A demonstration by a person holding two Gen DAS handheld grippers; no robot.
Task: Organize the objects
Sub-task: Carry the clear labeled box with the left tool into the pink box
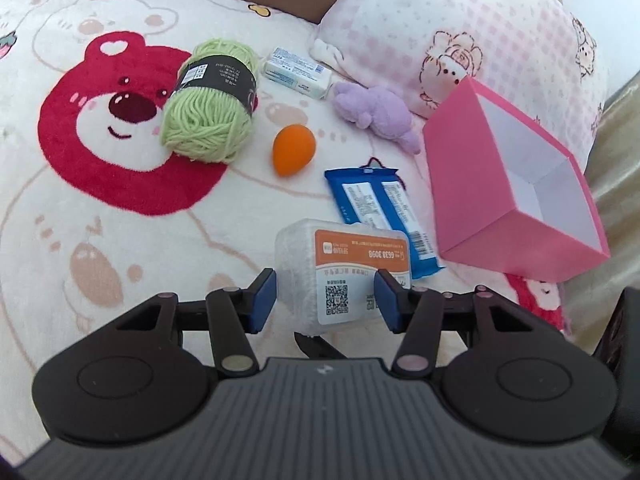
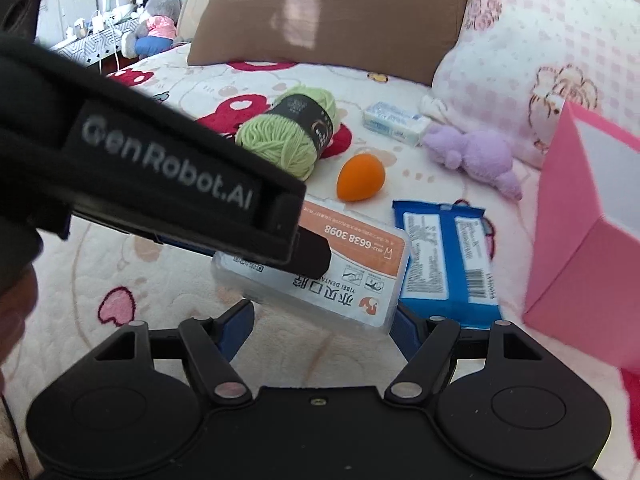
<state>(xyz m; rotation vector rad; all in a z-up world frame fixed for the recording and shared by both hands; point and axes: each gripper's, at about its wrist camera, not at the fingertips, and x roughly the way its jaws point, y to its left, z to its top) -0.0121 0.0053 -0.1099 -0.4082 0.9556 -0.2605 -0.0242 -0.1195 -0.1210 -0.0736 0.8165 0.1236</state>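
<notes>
A clear plastic box with an orange and white label (image 1: 344, 276) lies on the bear-print blanket (image 1: 100, 240). My left gripper (image 1: 326, 300) is open with its blue pads on either side of the box; whether they touch it I cannot tell. In the right wrist view the same box (image 2: 352, 264) lies ahead of my open, empty right gripper (image 2: 324, 330), and the left gripper's black body (image 2: 168, 184) crosses above it. A tilted, open pink box (image 1: 516, 184) stands to the right, also in the right wrist view (image 2: 580, 264).
Green yarn (image 1: 212, 100), an orange egg-shaped sponge (image 1: 292, 150), a blue packet (image 1: 384, 216), a purple plush (image 1: 380, 114) and a white tissue pack (image 1: 298, 72) lie on the blanket. A pink pillow (image 1: 460, 20) and a brown cushion (image 2: 332, 12) lie behind.
</notes>
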